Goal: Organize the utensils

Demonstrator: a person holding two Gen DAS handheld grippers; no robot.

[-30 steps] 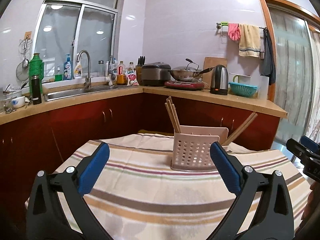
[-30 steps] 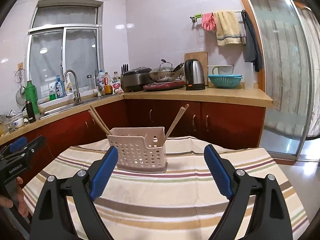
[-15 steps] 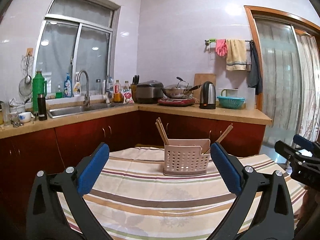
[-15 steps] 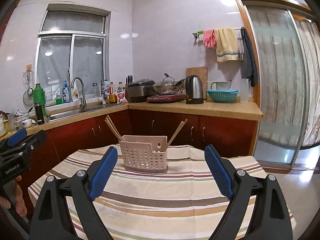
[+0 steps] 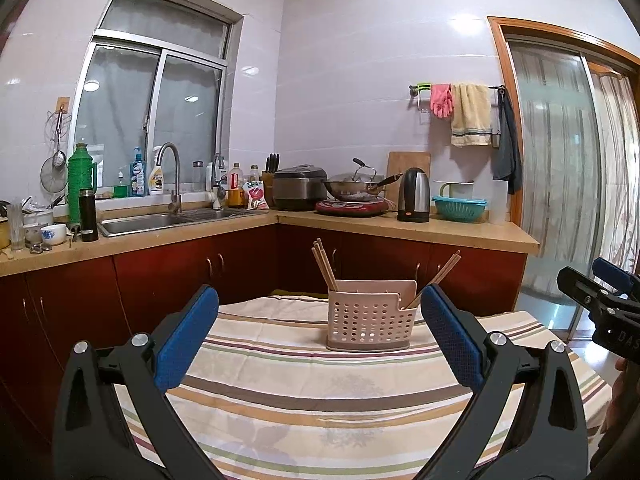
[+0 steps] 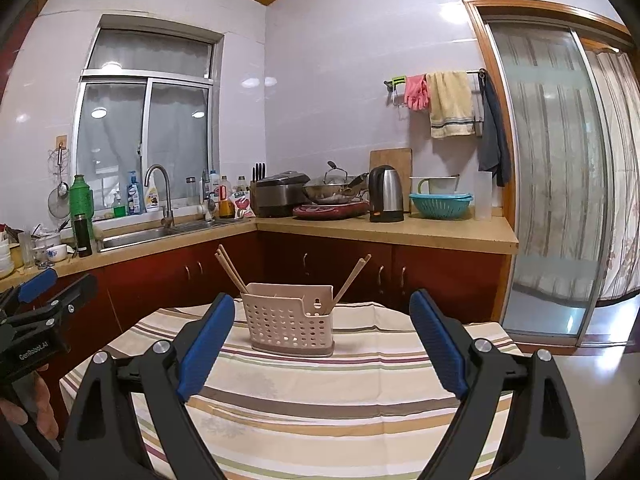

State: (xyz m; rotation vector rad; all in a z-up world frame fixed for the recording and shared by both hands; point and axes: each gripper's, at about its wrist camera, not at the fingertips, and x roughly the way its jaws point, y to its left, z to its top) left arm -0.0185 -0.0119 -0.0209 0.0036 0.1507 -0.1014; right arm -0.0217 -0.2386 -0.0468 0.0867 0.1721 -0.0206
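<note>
Both grippers empty, jaws spread wide. Left gripper [image 5: 320, 336] low in frame; holder [image 5: 370, 316] centre-right on striped cloth [image 5: 280, 380], well beyond the fingertips. Right gripper [image 6: 322, 340] likewise; holder centre-left. Chopsticks [image 5: 325, 264] stand tilted in holder, both ends.

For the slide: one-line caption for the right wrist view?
Open right gripper faces a pink utensil caddy holding chopsticks on a striped tablecloth.

Right gripper [image 6: 322, 344], jaws wide and empty, faces the chopstick-filled utensil holder [image 6: 290, 322] on the striped tablecloth [image 6: 320, 392].
</note>
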